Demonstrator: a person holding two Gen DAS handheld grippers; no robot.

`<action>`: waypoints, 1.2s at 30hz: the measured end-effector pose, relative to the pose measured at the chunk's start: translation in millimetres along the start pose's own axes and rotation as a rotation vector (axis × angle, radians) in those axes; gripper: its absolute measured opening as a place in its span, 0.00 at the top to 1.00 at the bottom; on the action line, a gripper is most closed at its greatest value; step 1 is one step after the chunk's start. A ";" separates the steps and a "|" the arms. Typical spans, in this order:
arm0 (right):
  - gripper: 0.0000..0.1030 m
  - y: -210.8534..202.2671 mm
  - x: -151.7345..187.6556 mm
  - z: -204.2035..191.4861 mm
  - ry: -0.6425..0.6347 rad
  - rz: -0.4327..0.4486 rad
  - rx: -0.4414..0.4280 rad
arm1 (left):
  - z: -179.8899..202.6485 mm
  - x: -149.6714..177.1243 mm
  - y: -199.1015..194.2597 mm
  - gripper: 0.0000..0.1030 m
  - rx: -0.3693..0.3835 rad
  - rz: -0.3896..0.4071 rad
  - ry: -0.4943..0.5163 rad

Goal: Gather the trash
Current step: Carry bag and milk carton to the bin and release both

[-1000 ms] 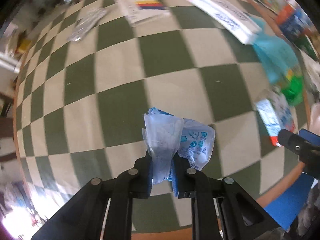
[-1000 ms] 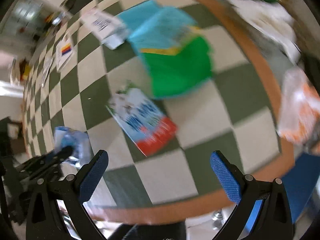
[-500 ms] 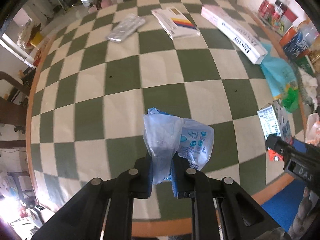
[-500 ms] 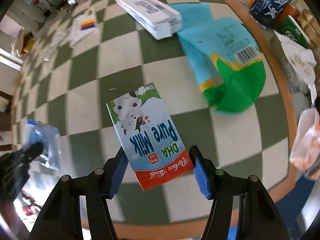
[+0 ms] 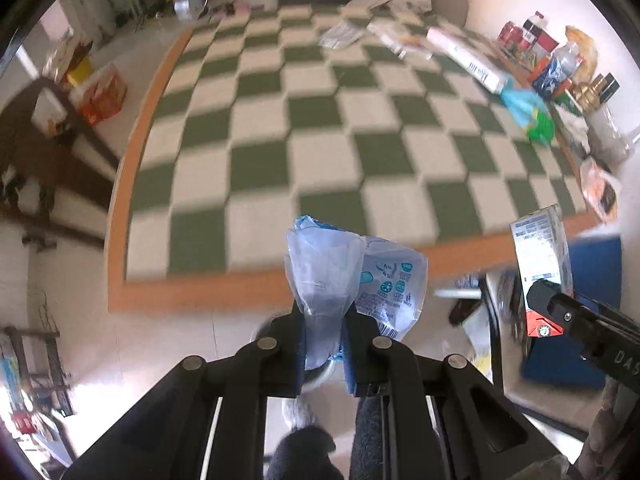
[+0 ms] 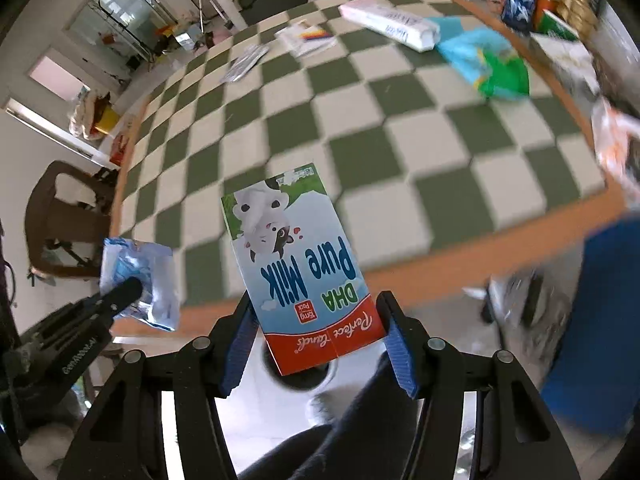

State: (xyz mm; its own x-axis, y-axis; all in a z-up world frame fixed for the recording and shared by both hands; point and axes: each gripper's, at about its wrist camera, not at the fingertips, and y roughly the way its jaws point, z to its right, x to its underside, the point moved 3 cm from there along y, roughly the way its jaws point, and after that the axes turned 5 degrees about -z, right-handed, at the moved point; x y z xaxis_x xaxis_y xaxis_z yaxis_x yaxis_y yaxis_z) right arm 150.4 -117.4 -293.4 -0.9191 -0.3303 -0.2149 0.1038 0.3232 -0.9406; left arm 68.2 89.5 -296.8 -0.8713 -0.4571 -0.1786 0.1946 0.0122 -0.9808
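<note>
glossy printed milk carton (image 6: 304,268); crinkled translucent plastic wrapper (image 5: 340,276).

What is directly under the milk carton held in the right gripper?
Below the white-and-red cardboard milk carton in the right gripper: pale floor, a round dark-rimmed object and a dark sleeve. The carton covers most of that object.

Two wrist fisheyes looking steeply down along their fingers

Both are facing the same checkered worktop (image 5: 320,128) from just off its near edge, each catching the other hand-held gripper at its frame's side.
</note>
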 end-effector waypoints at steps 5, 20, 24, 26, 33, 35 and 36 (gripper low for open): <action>0.41 28.0 90.9 -34.9 0.019 -0.079 -0.014 | -41.3 75.9 38.3 0.89 0.026 -0.133 -0.041; 0.42 312.9 206.8 -8.8 0.136 -0.394 -0.006 | -105.5 129.7 323.2 0.82 0.071 -0.408 -0.188; 0.42 401.9 213.9 3.1 0.134 -0.440 -0.025 | -118.5 139.5 373.5 0.40 0.054 -0.401 -0.202; 0.41 445.0 219.9 6.8 0.120 -0.472 -0.038 | -124.1 143.0 390.7 0.18 0.043 -0.400 -0.212; 0.00 496.6 233.6 17.1 0.075 -0.484 0.022 | -140.8 163.2 397.8 0.07 -0.026 -0.388 -0.221; 0.00 493.3 234.9 18.3 0.047 -0.466 0.088 | -142.9 165.3 392.8 0.06 -0.040 -0.354 -0.212; 0.00 490.5 235.3 18.7 0.035 -0.461 0.114 | -141.7 165.8 387.5 0.04 -0.047 -0.339 -0.203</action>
State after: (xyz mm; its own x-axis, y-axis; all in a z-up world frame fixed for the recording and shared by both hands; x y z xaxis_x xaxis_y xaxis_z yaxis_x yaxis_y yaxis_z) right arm -7.9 -53.2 -810.2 -0.8912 -0.3858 0.2387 -0.2786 0.0501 -0.9591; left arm -64.7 144.5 -717.6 -0.7746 -0.6089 0.1710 -0.1138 -0.1317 -0.9847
